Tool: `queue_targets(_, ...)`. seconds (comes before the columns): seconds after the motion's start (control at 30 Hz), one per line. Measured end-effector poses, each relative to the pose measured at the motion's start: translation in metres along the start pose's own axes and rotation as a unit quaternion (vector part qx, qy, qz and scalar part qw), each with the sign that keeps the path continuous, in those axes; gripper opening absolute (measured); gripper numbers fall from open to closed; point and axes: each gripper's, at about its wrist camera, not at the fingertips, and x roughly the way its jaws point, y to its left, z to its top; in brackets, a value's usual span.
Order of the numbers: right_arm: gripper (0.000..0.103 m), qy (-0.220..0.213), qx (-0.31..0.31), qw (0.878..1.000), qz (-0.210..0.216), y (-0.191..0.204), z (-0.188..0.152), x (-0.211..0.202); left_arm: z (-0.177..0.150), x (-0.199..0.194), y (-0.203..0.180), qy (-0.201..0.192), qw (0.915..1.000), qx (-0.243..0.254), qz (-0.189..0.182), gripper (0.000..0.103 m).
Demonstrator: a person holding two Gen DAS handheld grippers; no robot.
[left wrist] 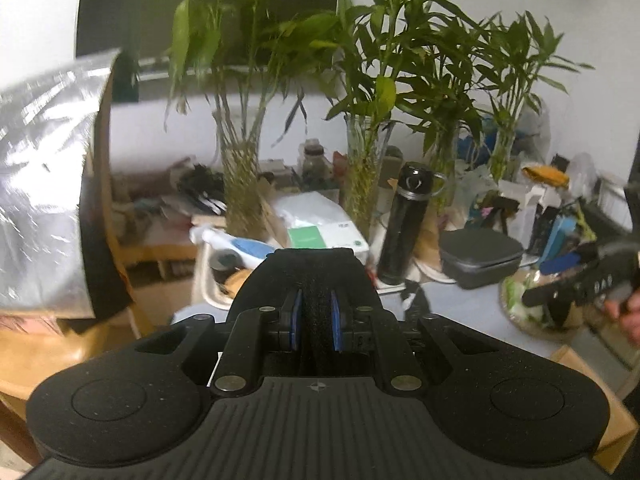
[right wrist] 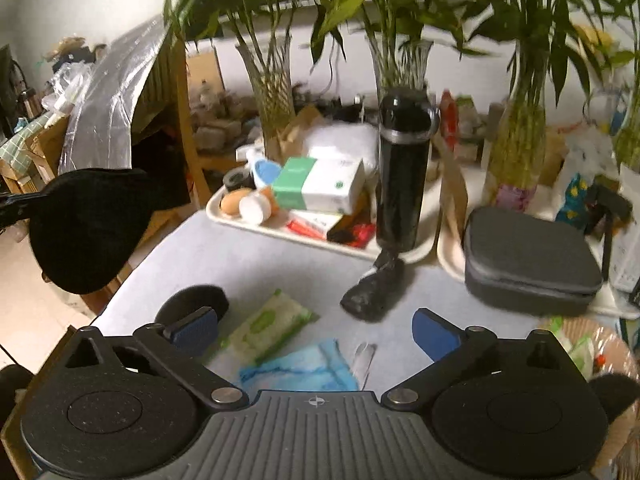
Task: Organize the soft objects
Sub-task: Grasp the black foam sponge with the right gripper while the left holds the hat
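Note:
My left gripper [left wrist: 316,320] is shut on a black eye mask [left wrist: 312,276], held up in the air left of the table; the mask also shows in the right wrist view [right wrist: 90,228] at the far left. My right gripper [right wrist: 316,332] is open and empty, low over the pale table [right wrist: 248,264]. Below it lie a green wet-wipes pack [right wrist: 268,322], a blue face mask [right wrist: 298,368] and a small clear object [right wrist: 364,360]. A round black soft item [right wrist: 188,302] lies behind its left finger. A dark crumpled sock [right wrist: 374,288] lies farther ahead. The right gripper shows in the left wrist view [left wrist: 576,280].
A black flask [right wrist: 404,168] stands by a white tray [right wrist: 280,228] of boxes and bottles. A grey zip case [right wrist: 528,260] sits at the right. Vases of bamboo [right wrist: 272,92] line the back. A plastic-wrapped basket [right wrist: 592,344] is at the near right. A foil-covered wooden chair [left wrist: 48,184] stands left.

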Motion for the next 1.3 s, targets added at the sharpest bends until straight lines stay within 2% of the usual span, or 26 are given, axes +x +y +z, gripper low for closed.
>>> queue_targets(0.13, 0.103, 0.026, -0.004, 1.000, -0.008, 0.006, 0.005, 0.006, -0.007, -0.007, 0.003, 0.001, 0.9999, 0.002, 0.016, 0.015)
queue_targets(0.3, 0.103, 0.070, 0.024, 0.997, -0.016, 0.011, 0.016, 0.021, -0.017, -0.014, 0.009, 0.003, 0.9996, -0.002, 0.027, 0.015)
queue_targets(0.5, 0.103, 0.102, 0.046, 0.994, -0.017, 0.024, 0.036, 0.046, -0.034, -0.017, 0.019, 0.014, 0.9991, -0.008, 0.039, 0.015)
queue_targets(0.83, 0.102, 0.171, 0.002, 0.985, 0.030, 0.084, 0.059, 0.131, -0.063, -0.027, 0.042, 0.036, 0.9973, -0.038, 0.052, 0.015)
queue_targets(0.9, 0.098, 0.182, -0.025, 0.982, 0.033, 0.095, 0.060, 0.148, -0.067, -0.029, 0.045, 0.039, 0.9969, -0.043, 0.053, 0.015)
queue_targets(1.0, 0.097, 0.203, -0.058, 0.976, 0.053, 0.106, 0.058, 0.175, -0.073, -0.032, 0.050, 0.043, 0.9967, -0.048, 0.050, 0.015)
queue_targets(1.1, 0.097, 0.219, -0.086, 0.967, 0.093, 0.116, 0.052, 0.199, -0.078, -0.034, 0.053, 0.044, 0.9966, -0.049, 0.049, 0.015)
queue_targets(1.2, 0.097, 0.239, -0.131, 0.954, 0.124, 0.128, 0.045, 0.218, -0.081, -0.036, 0.055, 0.045, 0.9965, -0.053, 0.047, 0.015)
queue_targets(1.3, 0.098, 0.264, -0.148, 0.943, 0.141, 0.134, 0.041, 0.235, -0.084, -0.037, 0.058, 0.045, 0.9962, -0.059, 0.045, 0.015)
